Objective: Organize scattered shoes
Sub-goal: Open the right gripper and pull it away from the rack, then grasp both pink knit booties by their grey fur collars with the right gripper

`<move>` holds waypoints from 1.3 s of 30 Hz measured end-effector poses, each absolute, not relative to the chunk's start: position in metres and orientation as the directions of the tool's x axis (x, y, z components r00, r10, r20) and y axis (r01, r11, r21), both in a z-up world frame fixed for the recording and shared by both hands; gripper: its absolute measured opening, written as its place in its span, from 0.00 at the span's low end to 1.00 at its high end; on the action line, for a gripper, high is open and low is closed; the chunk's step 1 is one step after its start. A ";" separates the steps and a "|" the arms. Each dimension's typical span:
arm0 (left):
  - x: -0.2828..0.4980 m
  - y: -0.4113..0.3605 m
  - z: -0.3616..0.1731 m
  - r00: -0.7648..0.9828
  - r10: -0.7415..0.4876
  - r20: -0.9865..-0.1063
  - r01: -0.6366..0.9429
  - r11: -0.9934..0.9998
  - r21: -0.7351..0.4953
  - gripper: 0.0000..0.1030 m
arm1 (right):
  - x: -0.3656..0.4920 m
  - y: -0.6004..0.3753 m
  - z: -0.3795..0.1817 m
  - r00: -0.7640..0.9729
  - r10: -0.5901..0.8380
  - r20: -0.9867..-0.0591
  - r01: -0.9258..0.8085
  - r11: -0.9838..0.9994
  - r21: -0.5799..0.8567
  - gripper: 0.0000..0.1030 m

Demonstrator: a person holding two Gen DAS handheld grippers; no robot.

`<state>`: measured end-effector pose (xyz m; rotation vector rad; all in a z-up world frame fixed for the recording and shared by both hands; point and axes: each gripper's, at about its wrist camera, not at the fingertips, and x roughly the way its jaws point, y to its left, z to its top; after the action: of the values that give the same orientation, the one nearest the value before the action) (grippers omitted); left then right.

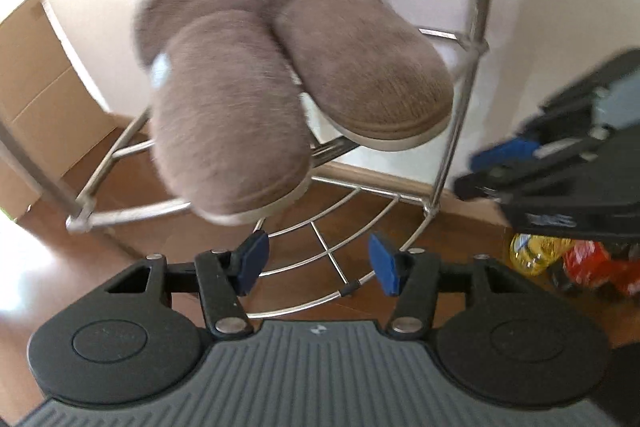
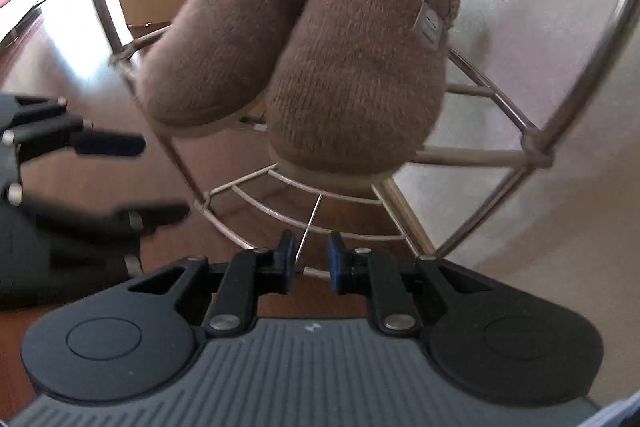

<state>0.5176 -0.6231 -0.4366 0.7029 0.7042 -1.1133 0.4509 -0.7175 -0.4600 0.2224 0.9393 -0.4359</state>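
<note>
On the metal rack (image 1: 460, 99) sit both brown slippers (image 2: 352, 79), side by side, tag unreadable. Left gripper (image 1: 318, 263) spread wide, right gripper (image 2: 312, 259) narrowly parted, both holding nothing.

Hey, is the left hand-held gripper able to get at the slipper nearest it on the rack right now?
Probably yes. The left hand-held gripper is open and empty, facing the near slipper, whose toe overhangs the wire rack with nothing between. The right hand-held gripper sits off to the side.

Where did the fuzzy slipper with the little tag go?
The tagged slipper sits on the metal rack, right side in the right wrist view, touching its twin.
</note>
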 end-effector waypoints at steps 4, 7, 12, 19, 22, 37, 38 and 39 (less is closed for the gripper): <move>0.518 -0.640 -0.441 0.297 -0.525 -0.797 0.946 0.273 0.173 0.57 | 0.461 -0.746 -0.467 0.503 -0.277 -0.819 0.481 0.877 -0.002 0.12; 0.518 -0.649 -0.439 0.286 -0.529 -0.799 0.951 0.263 0.166 0.57 | 0.465 -0.753 -0.463 0.503 -0.281 -0.817 0.492 0.871 0.003 0.12; 0.513 -0.656 -0.440 0.289 -0.544 -0.788 0.953 0.246 0.179 0.57 | 0.476 -0.764 -0.470 0.496 -0.281 -0.821 0.470 0.882 -0.018 0.12; 0.483 -0.611 -0.459 0.289 -0.518 -0.805 0.935 0.332 0.122 0.61 | 0.428 -0.743 -0.478 0.530 -0.193 -0.826 0.385 0.922 0.032 0.27; 0.453 -0.566 -0.479 0.255 -0.476 -0.842 0.924 0.377 0.067 0.61 | 0.393 -0.719 -0.500 0.475 -0.101 -0.874 0.338 0.938 0.076 0.27; 0.272 -0.385 -0.658 -0.004 -0.252 -0.968 0.867 0.482 -0.129 0.61 | 0.311 -0.516 -0.715 0.093 0.024 -0.995 0.149 0.988 0.038 0.45; 0.269 -0.383 -0.667 0.000 -0.249 -0.968 0.858 0.497 -0.128 0.61 | 0.311 -0.512 -0.724 0.085 0.016 -0.996 0.133 0.991 0.027 0.45; 0.265 -0.382 -0.683 0.006 -0.245 -0.969 0.844 0.521 -0.127 0.61 | 0.310 -0.510 -0.736 0.078 0.004 -0.997 0.117 0.993 0.013 0.45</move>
<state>0.2651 -0.3818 -0.6829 0.5931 1.2931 -0.9356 0.3098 -0.5100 -0.7360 0.0981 1.4909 -0.0852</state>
